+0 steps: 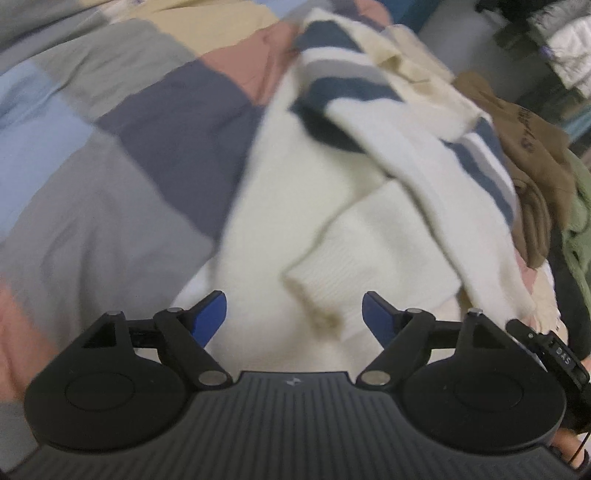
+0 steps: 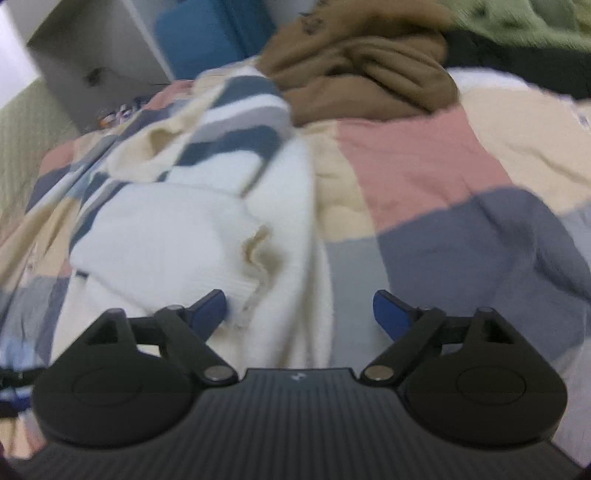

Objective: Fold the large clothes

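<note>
patchwork bed (image 1: 110, 155) under sweater (image 1: 295, 221), both grippers empty.

From our left wrist we look steeply down, close over the cream knitted sweater with navy stripes (image 1: 325, 206); our right wrist shares it (image 2: 177, 229).

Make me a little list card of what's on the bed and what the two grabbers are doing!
surface: patchwork quilt in grey, blue, pink and cream blocks
main garment: cream sweater with navy and grey stripes, sleeves folded across its body
nearby pile: brown garment, green garment beyond it
left gripper: open, empty, above the sweater's cuff
right gripper: open, empty, over the sweater's edge
image quality: blurred
</note>
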The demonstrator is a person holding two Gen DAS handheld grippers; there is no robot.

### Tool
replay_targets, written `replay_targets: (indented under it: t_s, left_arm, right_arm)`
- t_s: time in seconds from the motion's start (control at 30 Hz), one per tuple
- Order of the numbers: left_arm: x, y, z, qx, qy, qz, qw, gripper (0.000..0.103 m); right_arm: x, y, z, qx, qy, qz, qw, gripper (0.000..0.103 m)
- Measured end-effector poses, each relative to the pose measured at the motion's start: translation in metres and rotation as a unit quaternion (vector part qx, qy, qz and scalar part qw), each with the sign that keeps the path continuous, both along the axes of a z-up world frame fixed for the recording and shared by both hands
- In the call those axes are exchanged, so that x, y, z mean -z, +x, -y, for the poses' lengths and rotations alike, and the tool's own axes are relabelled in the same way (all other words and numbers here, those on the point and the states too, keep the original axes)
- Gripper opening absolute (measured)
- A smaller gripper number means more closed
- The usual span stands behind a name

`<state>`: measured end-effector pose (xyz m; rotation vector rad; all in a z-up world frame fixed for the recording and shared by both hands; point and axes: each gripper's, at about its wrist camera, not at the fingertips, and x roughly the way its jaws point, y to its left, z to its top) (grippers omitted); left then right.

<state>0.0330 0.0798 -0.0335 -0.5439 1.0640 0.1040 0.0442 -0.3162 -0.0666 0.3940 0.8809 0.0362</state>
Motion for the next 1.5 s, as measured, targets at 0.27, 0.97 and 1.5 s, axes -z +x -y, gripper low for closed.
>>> replay_targets:
  t_s: [0.27, 0.97, 1.5]
  left_arm:
    - [0.012, -0.001, -0.006, -0.041, 0.017, -0.046, 0.9980, 0.091]
    - [0.041, 0.013, 0.002, -0.026, 0.016, -0.073, 0.9968, 0.094]
    - [0.046, 0.016, 0.016, 0.007, -0.083, -0.088, 0.9926, 0.094]
  right_arm:
    - [0.037, 0.013, -0.001, -0.037, 0.097, -0.096, 0.990, 0.093]
    - [0.044, -0.001, -0.013, -0.088, 0.188, -0.126, 0.970, 0.088]
    - [0.051, -0.003, -0.001, -0.086, 0.186, -0.147, 0.968, 0.039]
